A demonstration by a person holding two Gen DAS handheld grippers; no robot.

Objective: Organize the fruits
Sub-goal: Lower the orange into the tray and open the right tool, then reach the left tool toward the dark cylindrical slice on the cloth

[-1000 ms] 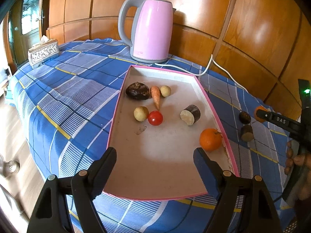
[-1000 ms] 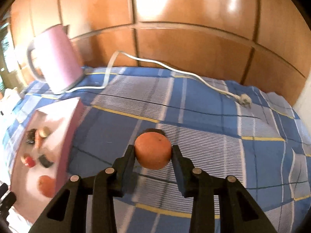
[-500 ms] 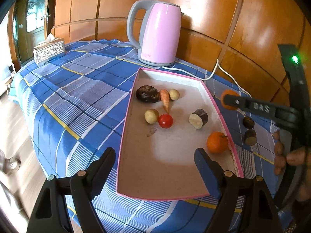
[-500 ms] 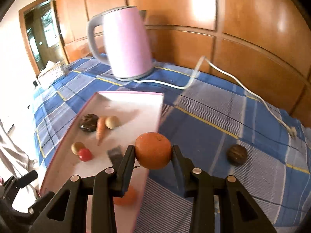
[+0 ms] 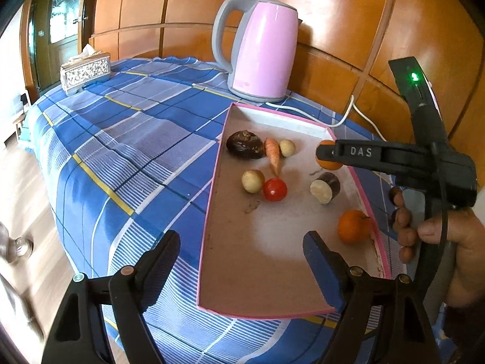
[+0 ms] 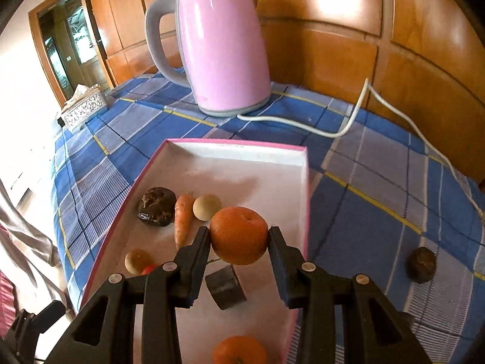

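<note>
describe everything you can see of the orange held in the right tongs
The orange is round, with dull, finely pitted orange skin and a small dimple on top. It is clamped at its sides between the pads of the right tongs, held in the air above the pink-rimmed tray, near its right edge. Only the pads touch it.

Black two-finger grippers (image 6: pixel 239 244), blue-padded fingers (image 5: pixel 318 261), brass-coloured screws, embossed "DAS", green indicator light.

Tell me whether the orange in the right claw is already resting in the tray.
Not resting. The orange is clamped in the right claw, held above the tray.
</note>
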